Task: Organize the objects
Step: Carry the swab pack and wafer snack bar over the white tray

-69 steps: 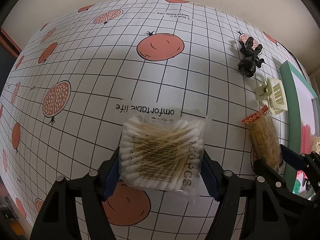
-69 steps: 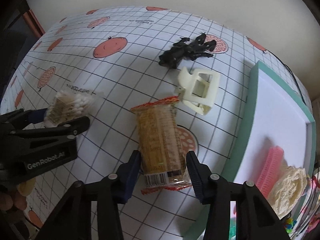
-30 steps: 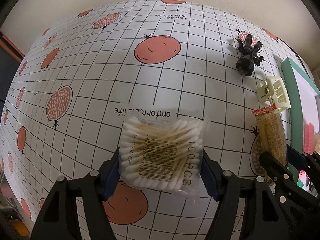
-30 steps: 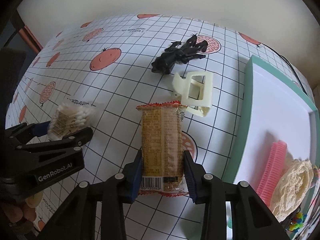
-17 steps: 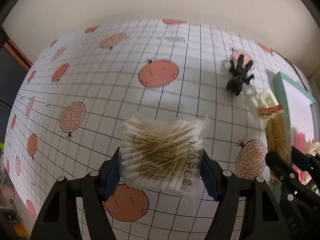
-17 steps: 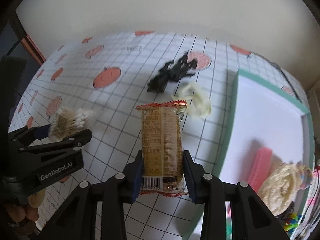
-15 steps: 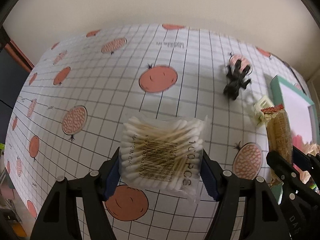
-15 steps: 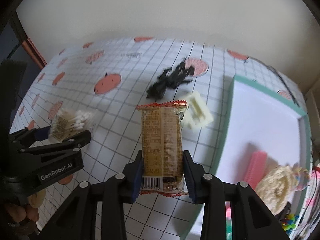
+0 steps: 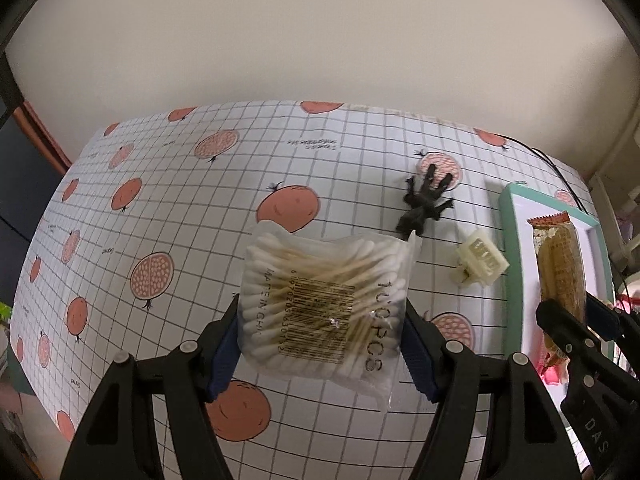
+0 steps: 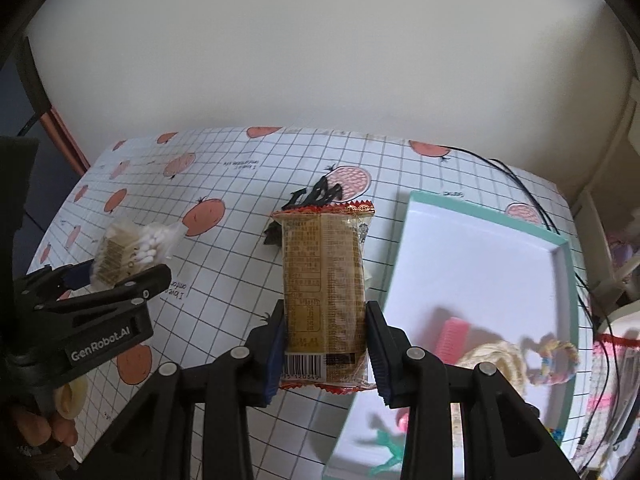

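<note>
Item 1: cotton swab packet (image 9: 326,306). Clamped across its short sides by the left gripper (image 9: 324,346), raised clear of the tablecloth (image 9: 192,216), well left of the tray (image 10: 476,256). The swabs' long axis ran crosswise between the jaws; the print read sideways. The hold probably served carriage to the tray.

Item 2: snack bar (image 10: 325,294). Pinched at its barcode end by the right gripper (image 10: 326,346), just left of the tray's near rim and off the cloth. Long axis lay along the fingers, crimped red end pointing away toward the wall, likely so it could be laid in lengthwise.

Item 3: cream hair clip (image 9: 480,262), on the cloth just left of the tray.

Item 4: black hair clip (image 9: 424,206), on the cloth further left of the tray and beyond the cream one.

Item 5: pink comb (image 10: 454,338), inside the tray near its front, beside other small pieces too blurred to name.
</note>
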`<state>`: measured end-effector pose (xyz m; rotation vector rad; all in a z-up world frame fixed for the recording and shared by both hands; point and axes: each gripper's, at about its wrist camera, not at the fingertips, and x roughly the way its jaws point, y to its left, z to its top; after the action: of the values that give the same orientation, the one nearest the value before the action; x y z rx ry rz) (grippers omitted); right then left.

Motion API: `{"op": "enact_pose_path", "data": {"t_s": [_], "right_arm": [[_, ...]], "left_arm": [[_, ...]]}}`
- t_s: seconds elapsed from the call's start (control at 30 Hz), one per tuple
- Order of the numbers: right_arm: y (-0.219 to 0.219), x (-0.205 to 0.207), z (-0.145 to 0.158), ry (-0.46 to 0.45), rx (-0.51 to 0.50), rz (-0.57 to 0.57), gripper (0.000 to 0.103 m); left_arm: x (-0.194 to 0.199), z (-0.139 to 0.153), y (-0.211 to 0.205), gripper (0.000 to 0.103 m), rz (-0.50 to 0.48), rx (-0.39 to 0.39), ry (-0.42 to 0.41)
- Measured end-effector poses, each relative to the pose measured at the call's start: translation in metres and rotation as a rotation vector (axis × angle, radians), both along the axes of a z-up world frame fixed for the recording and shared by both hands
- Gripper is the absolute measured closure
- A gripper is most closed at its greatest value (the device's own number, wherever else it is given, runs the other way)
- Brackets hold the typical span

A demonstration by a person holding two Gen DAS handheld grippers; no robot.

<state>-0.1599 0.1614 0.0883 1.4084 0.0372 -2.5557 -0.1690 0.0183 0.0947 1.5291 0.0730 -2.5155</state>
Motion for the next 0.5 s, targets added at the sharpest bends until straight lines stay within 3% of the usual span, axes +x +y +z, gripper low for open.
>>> {"op": "enact_pose_path", "data": {"t_s": [0.5], "right_arm": [[0.051,-0.003,-0.007,-0.002,0.009,-0.085,0.064]], "left_arm": [[-0.011,-0.006,0.05,0.031,-0.09,-0.002,-0.009]]}}
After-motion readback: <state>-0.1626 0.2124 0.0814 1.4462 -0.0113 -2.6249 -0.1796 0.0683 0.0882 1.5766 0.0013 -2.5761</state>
